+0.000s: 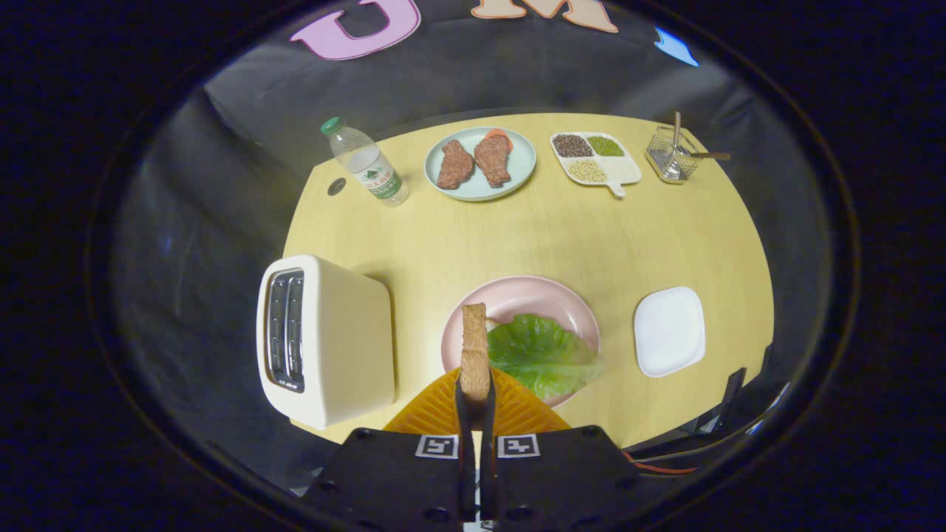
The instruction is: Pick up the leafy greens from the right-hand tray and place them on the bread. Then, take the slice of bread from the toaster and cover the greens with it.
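My gripper (474, 403) is shut on a slice of bread (474, 347), which stands on edge between the orange fingers (517, 410) and sticks out ahead of them. Just beyond and a little right of the fingertips lies the pink plate (517, 292). A green lettuce leaf (543, 355) rests on it, and a sliver of pale bread peeks out from under the leaf's near-left edge. Left of the fingers stands the cream toaster (325, 340), its two slots looking dark and empty. Right of the pink plate sits a bare white square tray (669, 330).
At the far side of the yellow table (591, 236) stand a water bottle (366, 162), a pale blue plate with two meat pieces (480, 164), a divided dish of beans (595, 157) and a wire holder with utensils (672, 155). Cables (665, 462) trail at the near right.
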### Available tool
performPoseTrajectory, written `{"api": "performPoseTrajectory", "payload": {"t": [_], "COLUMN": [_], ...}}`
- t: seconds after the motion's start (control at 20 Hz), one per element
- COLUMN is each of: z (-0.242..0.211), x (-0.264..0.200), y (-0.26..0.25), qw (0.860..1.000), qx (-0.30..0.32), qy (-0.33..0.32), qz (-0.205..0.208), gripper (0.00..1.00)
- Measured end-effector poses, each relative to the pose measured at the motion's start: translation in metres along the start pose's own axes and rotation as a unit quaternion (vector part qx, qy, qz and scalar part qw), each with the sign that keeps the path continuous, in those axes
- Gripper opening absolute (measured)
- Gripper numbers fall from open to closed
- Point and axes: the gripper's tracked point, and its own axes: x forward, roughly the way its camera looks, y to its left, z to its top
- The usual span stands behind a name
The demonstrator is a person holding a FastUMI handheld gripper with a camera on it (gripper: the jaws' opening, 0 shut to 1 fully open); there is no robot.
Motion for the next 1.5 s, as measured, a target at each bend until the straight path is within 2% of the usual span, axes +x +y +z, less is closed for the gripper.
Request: {"api": "performPoseTrajectory", "payload": {"t": [0.4,1.0,1.1,1.15,1.35,1.5], "z": [-0.015,-0.038,-0.043,-0.044,-0.047,-0.05], "x": [0.038,0.074,0.08,0.082,0.084,0.086], "y": [-0.013,-0.084,-0.09,-0.092,-0.101,-0.104], "qw": [0.996,0.994,0.994,0.993,0.992,0.991], "qx": [0.074,0.108,0.113,0.116,0.123,0.127], "qy": [0.007,-0.01,0.0,0.004,0.014,0.02], "qz": [0.046,0.009,-0.003,-0.005,-0.019,-0.023], "gripper": [0.06,0.12,0.16,0.24,0.38,0.57]}}
